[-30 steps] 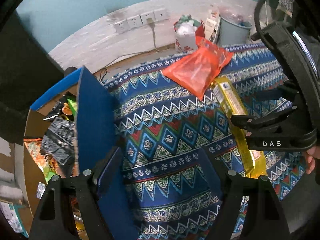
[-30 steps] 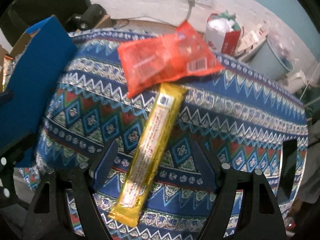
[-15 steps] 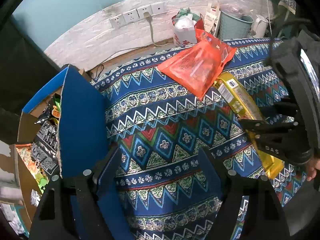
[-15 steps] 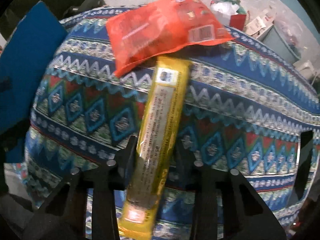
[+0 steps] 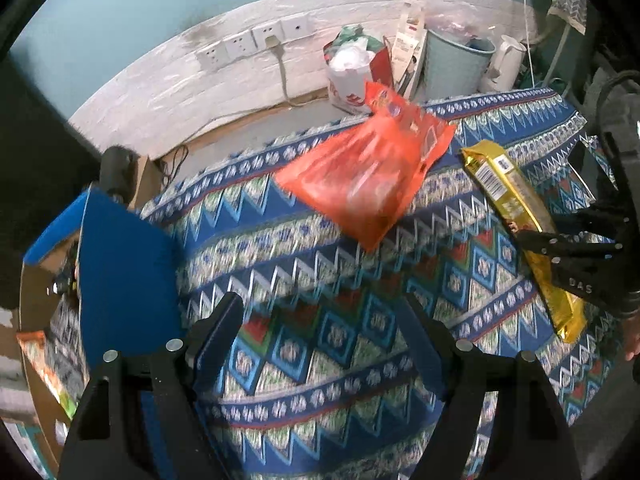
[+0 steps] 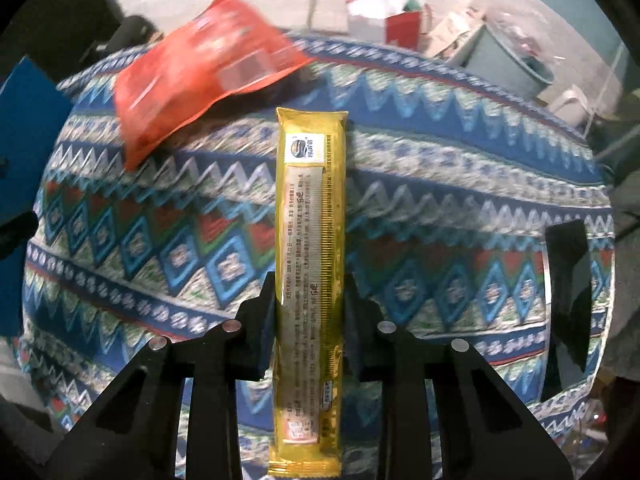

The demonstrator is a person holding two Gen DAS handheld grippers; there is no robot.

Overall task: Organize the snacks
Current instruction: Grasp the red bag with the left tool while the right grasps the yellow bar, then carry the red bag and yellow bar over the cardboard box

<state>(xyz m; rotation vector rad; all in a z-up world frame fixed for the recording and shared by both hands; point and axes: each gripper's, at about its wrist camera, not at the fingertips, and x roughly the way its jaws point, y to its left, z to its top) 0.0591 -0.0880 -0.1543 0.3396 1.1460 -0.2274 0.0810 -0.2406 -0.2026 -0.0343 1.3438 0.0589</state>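
A long yellow snack packet (image 6: 310, 240) lies lengthwise between my right gripper's fingers (image 6: 260, 320), and the right gripper (image 6: 308, 312) is shut on it near its middle. The left wrist view shows the same yellow packet (image 5: 516, 216) at the right with the right gripper (image 5: 560, 248) clamped across it. An orange snack bag (image 5: 368, 176) lies on the patterned tablecloth (image 5: 320, 280) beyond it, also the orange bag (image 6: 200, 68) at upper left in the right wrist view. My left gripper (image 5: 320, 328) hangs open over bare cloth, holding nothing.
A cardboard box with a blue flap (image 5: 120, 272) stands at the table's left edge, with snack packets inside. Behind the table are a white wall with sockets (image 5: 256, 40), a paper bag (image 5: 352, 76), a grey bin (image 5: 452, 64) and a white kettle (image 5: 504, 64).
My right gripper closed on the yellow packet, which now lies straight along the fingers and apart from the orange bag. The left gripper shifted right, away from the box, still open.
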